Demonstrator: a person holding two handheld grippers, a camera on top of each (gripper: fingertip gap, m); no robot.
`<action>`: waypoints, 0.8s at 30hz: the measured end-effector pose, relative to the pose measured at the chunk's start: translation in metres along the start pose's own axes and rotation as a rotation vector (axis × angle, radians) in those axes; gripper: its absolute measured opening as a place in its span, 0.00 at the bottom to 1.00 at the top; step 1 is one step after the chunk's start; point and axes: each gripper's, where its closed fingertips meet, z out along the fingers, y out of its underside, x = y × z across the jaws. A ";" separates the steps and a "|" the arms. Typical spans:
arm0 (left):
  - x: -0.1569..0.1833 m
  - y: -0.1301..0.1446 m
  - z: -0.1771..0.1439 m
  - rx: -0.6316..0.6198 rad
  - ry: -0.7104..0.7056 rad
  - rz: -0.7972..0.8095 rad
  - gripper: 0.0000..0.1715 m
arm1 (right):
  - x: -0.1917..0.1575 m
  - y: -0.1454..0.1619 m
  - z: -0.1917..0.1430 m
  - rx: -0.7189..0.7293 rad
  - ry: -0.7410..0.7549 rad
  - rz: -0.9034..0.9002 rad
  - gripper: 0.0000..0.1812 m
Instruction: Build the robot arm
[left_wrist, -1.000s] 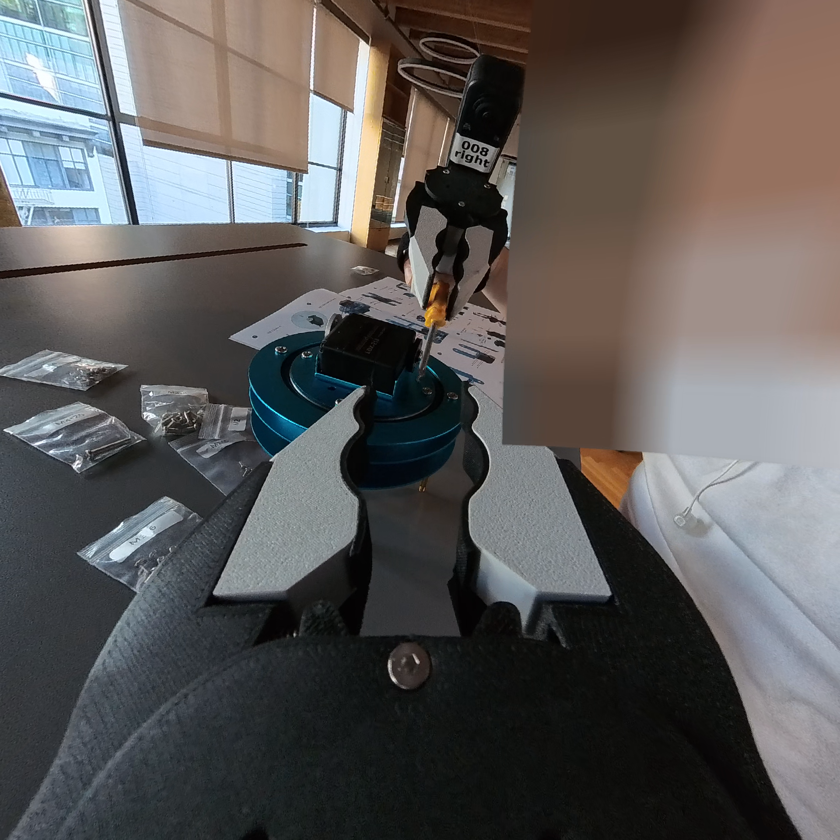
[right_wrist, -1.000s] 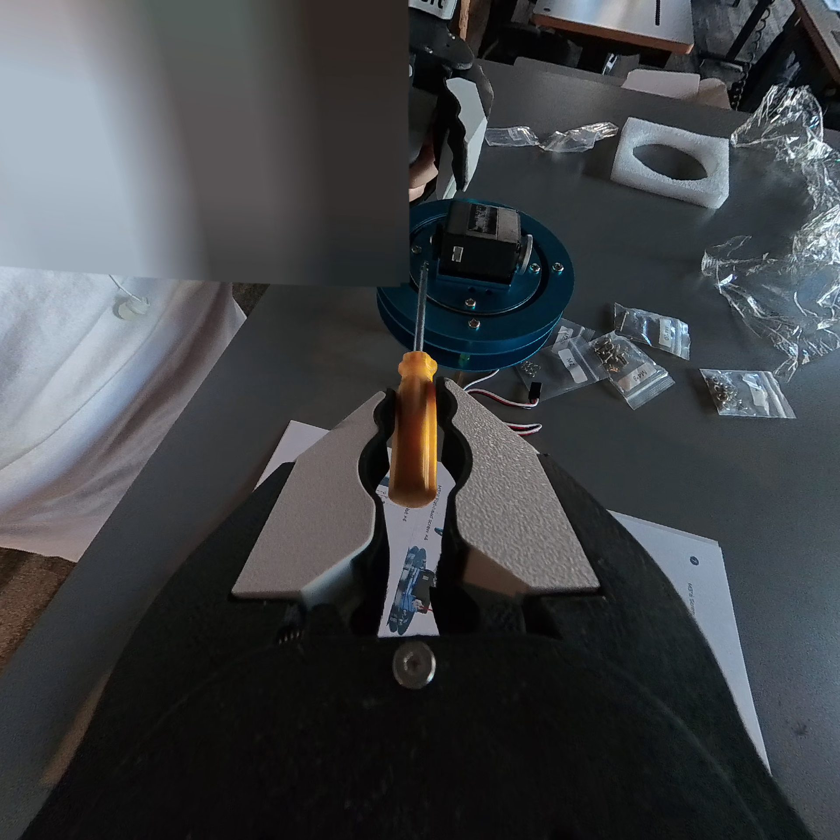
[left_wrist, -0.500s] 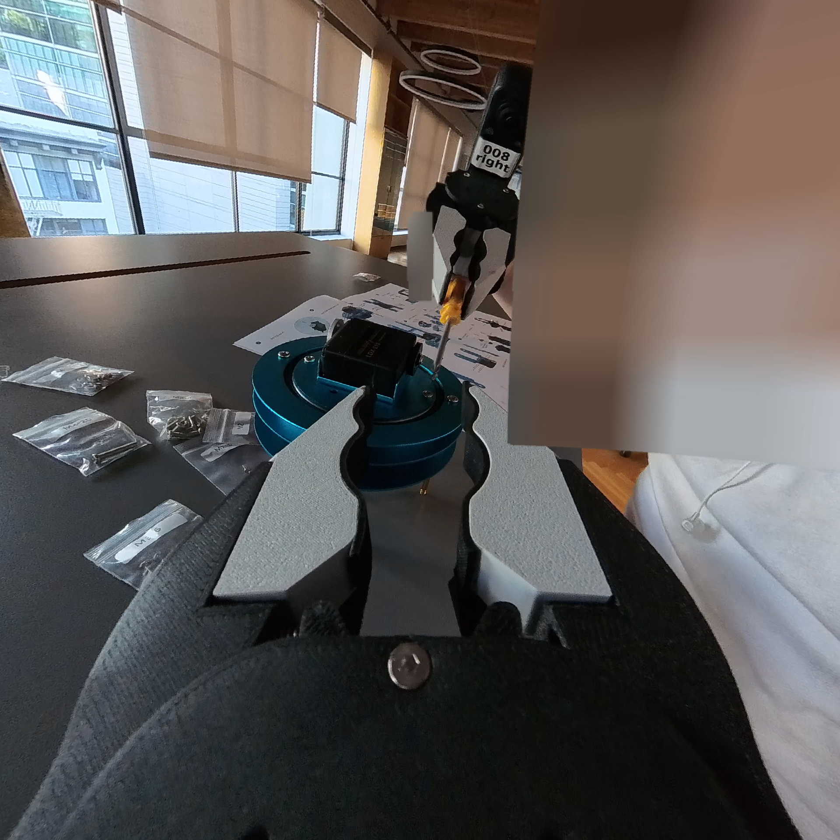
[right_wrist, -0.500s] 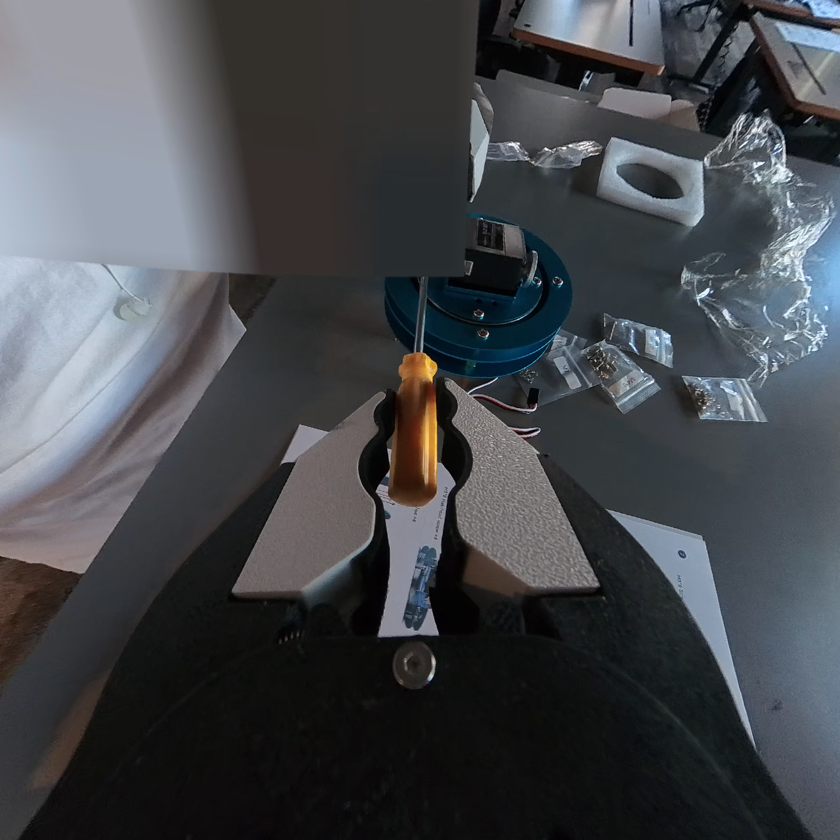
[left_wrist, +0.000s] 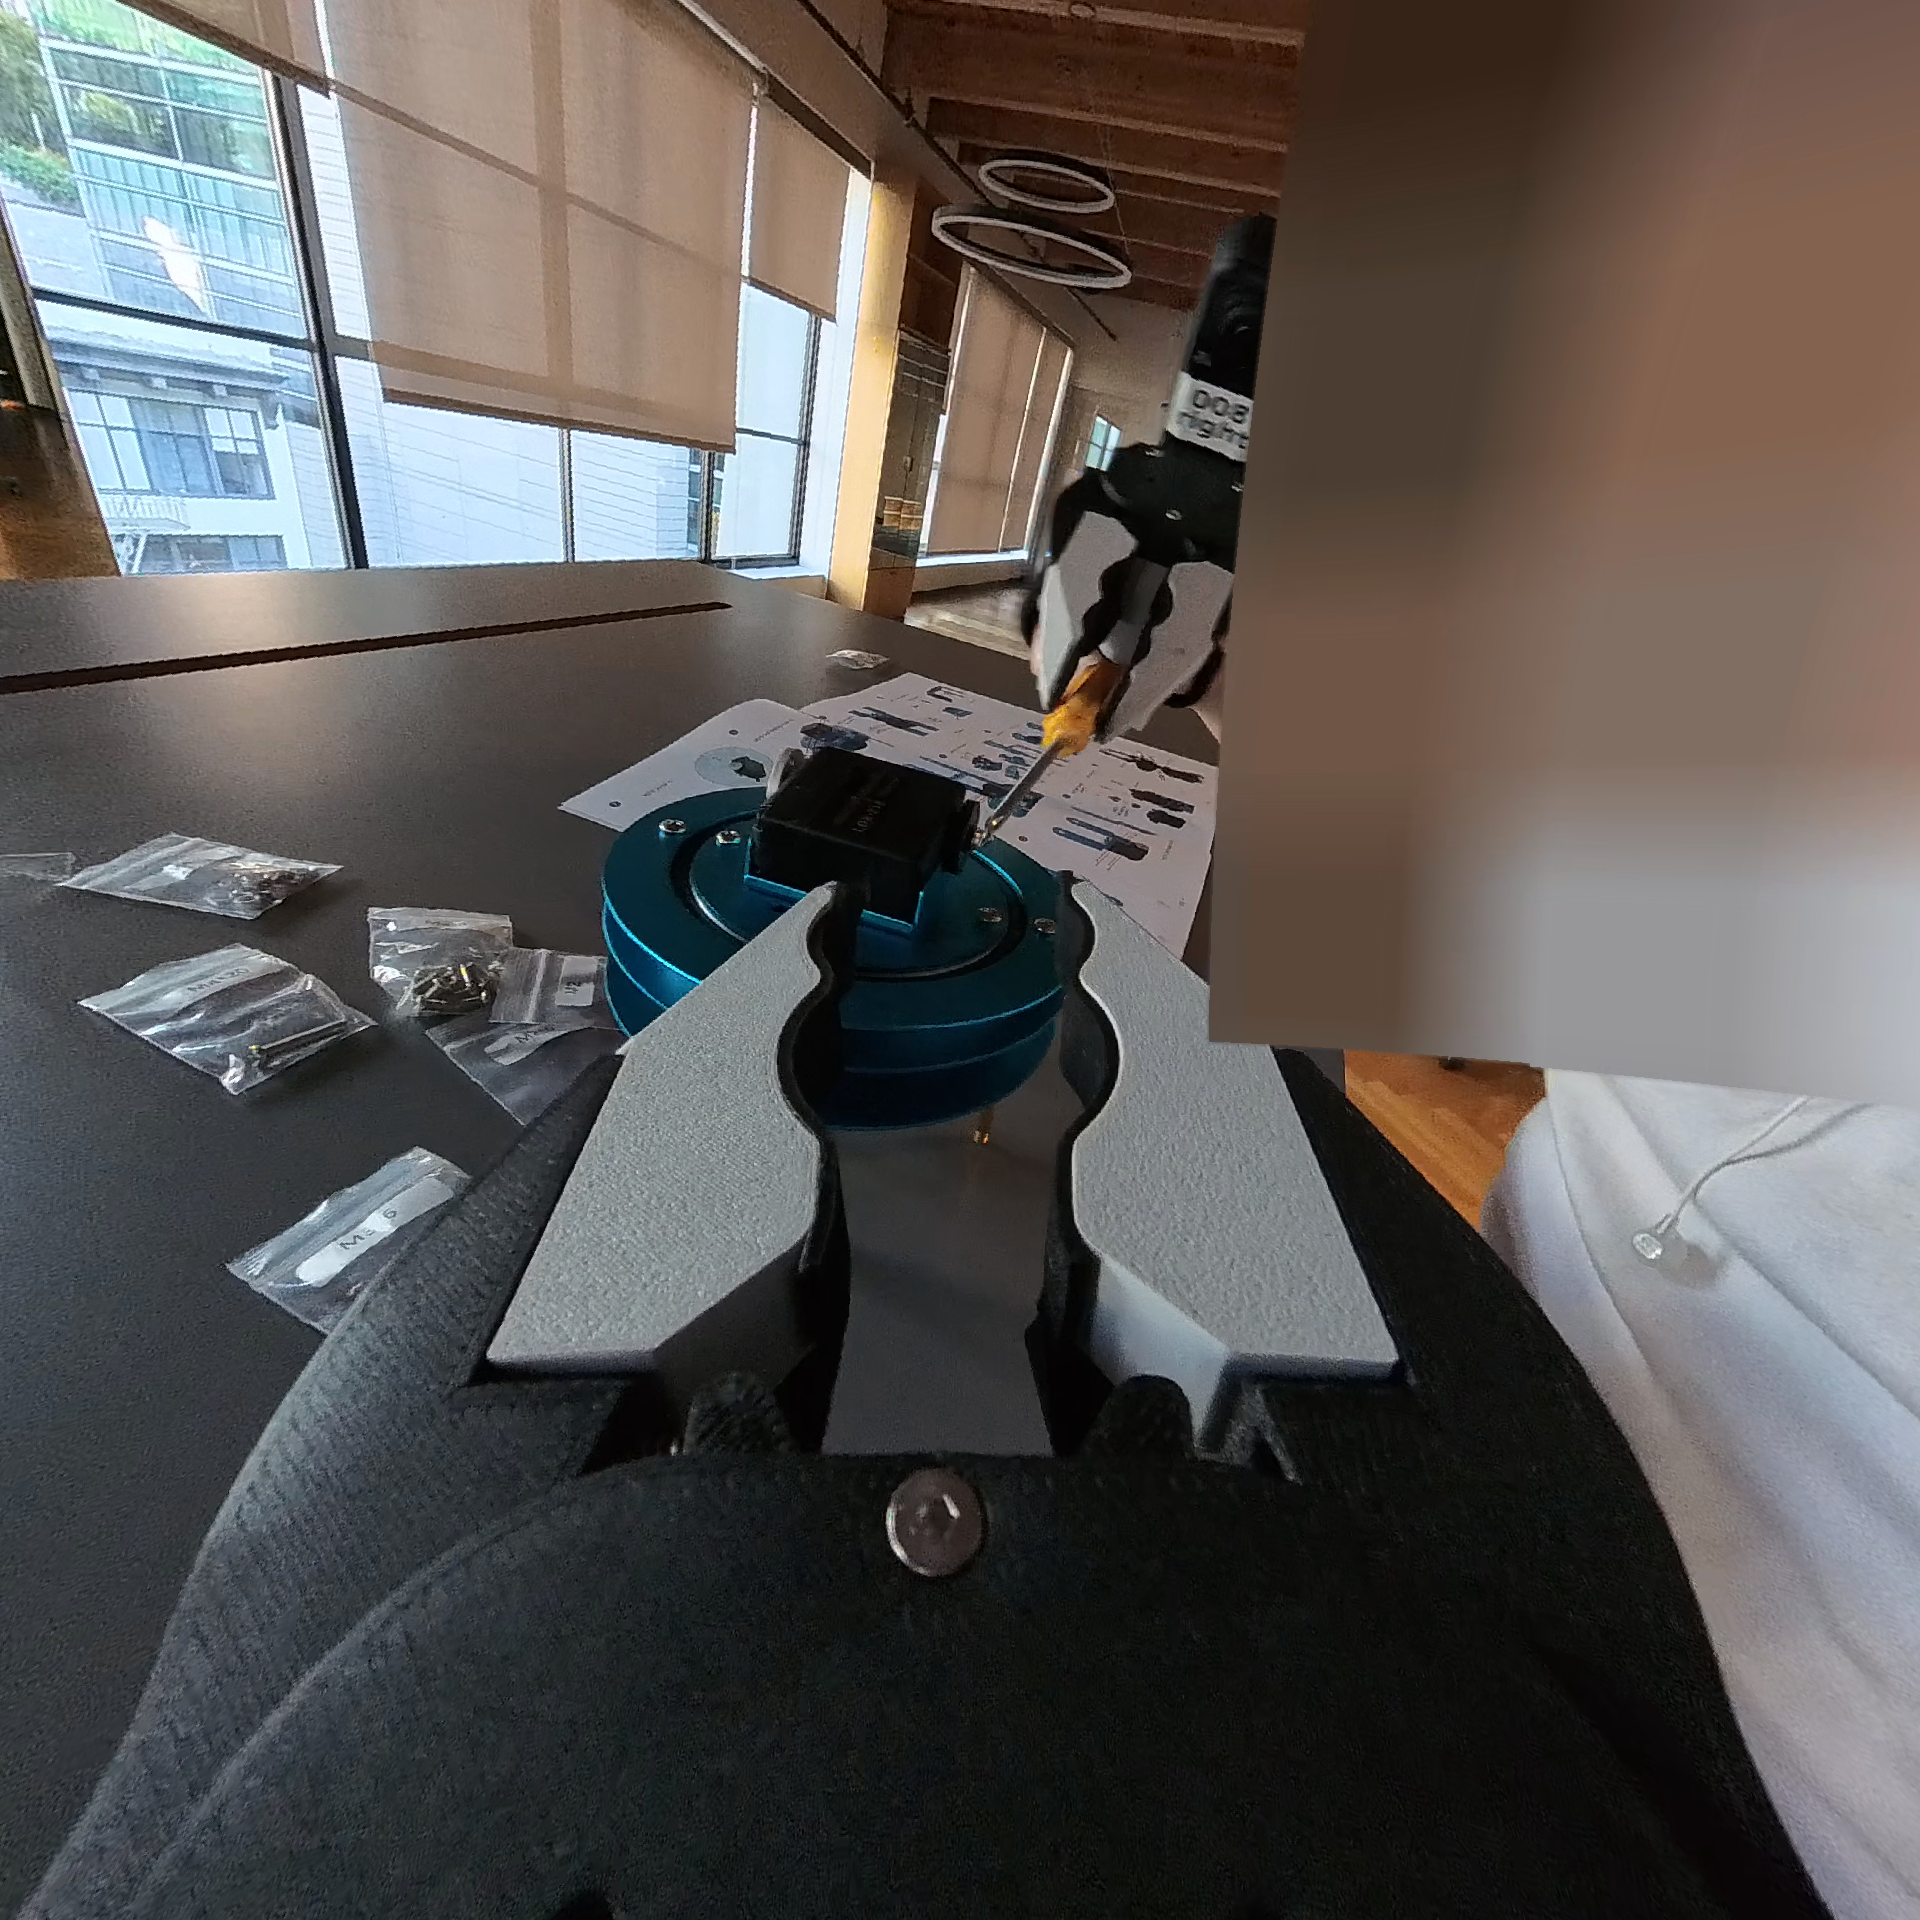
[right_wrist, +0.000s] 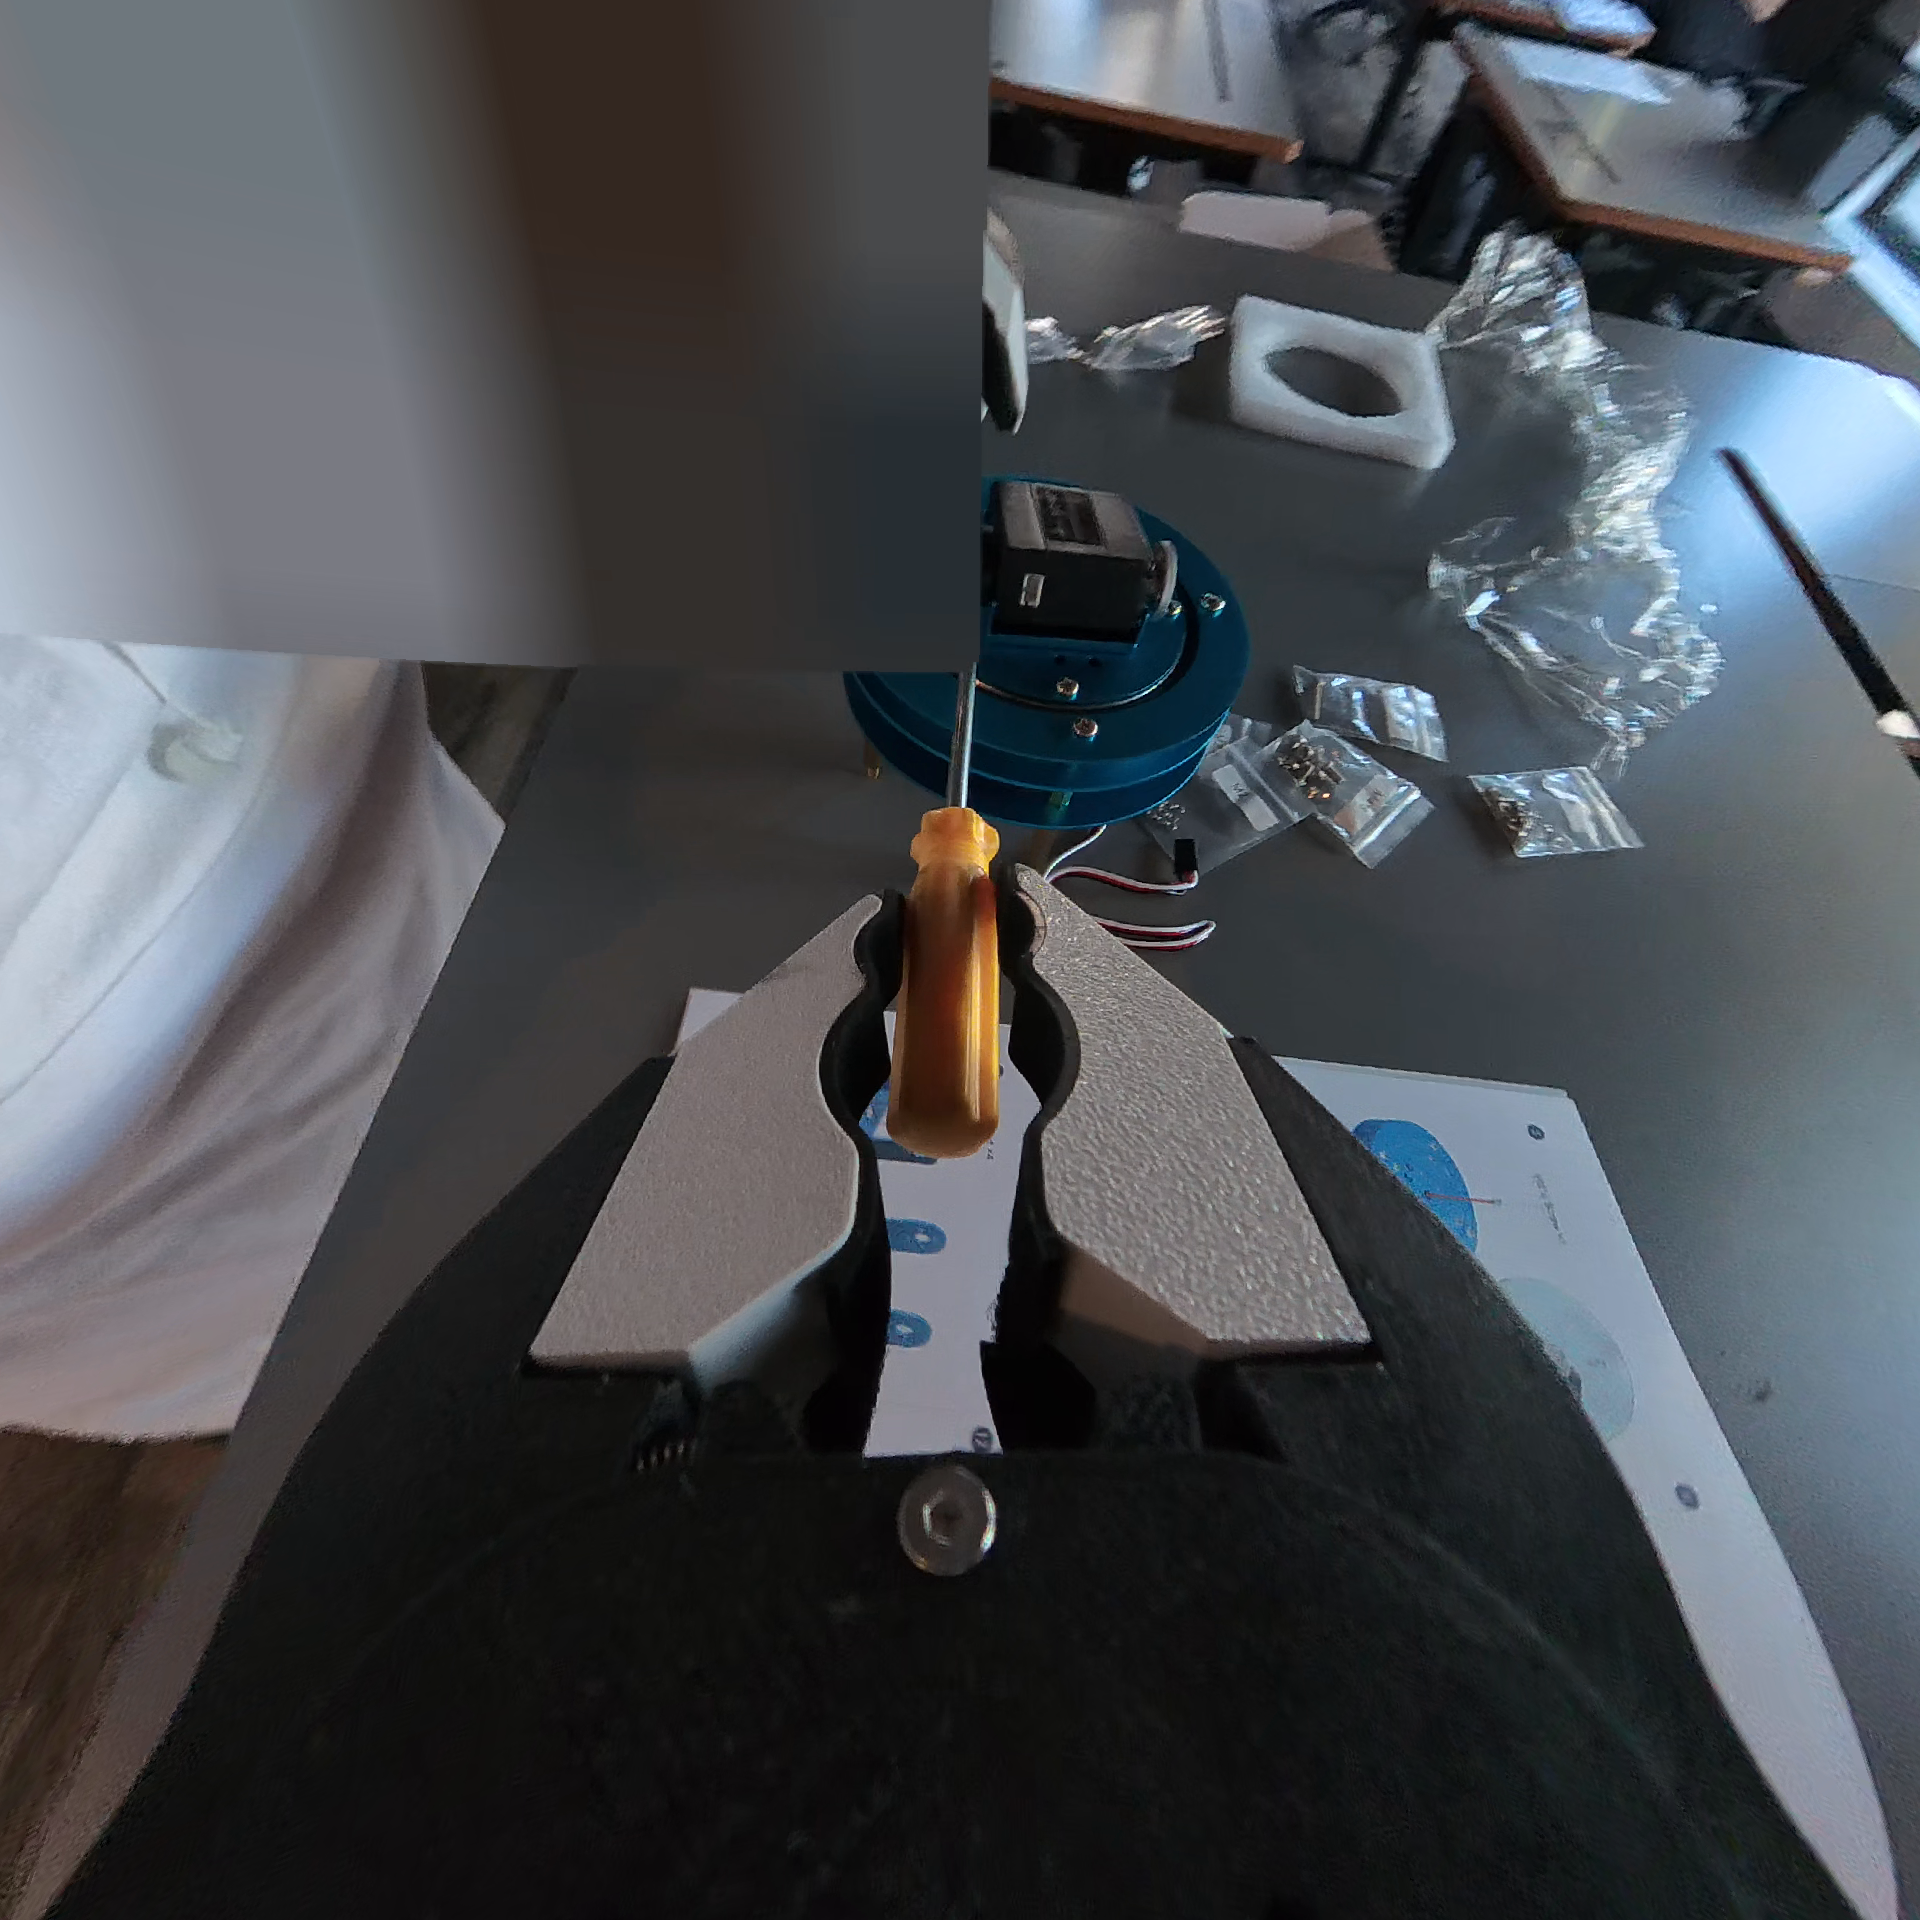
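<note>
A blue round base (left_wrist: 935, 1049) stands on the dark table with a black servo (left_wrist: 862, 821) mounted on top. My left gripper (left_wrist: 951, 904) is open, its fingertips at the base's near rim, one on each side of the servo. My right gripper (right_wrist: 945, 894) is shut on an orange-handled screwdriver (right_wrist: 940, 1018). It also shows in the left wrist view (left_wrist: 1101, 675), holding the screwdriver (left_wrist: 1075, 707) tilted, its tip at the servo's right end. In the right wrist view the base (right_wrist: 1143, 748) and servo (right_wrist: 1070, 561) lie ahead; the shaft's tip is hidden.
Several small bags of screws (left_wrist: 223, 1008) lie left of the base, also seen in the right wrist view (right_wrist: 1351, 790). Printed sheets (left_wrist: 1122, 821) lie beyond it. A white foam block (right_wrist: 1340, 384) and crumpled plastic wrap (right_wrist: 1558, 540) lie farther off. A person in white (left_wrist: 1714, 1351) stands at the table edge.
My right gripper has drawn back from the base and risen, tilting the screwdriver; its tip has gone from the base plate beside the servo to the servo's end. My left gripper has held its place.
</note>
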 end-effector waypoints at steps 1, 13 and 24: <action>0.000 0.000 0.001 0.000 -0.004 0.000 0.21 | -0.001 -0.001 0.000 0.010 0.019 0.003 0.09; -0.009 -0.025 0.002 -0.103 -0.029 0.038 0.26 | -0.030 0.000 -0.002 0.031 0.230 0.161 0.09; -0.020 0.000 0.038 -0.444 0.121 0.231 0.28 | -0.048 0.001 0.006 0.196 0.429 0.372 0.09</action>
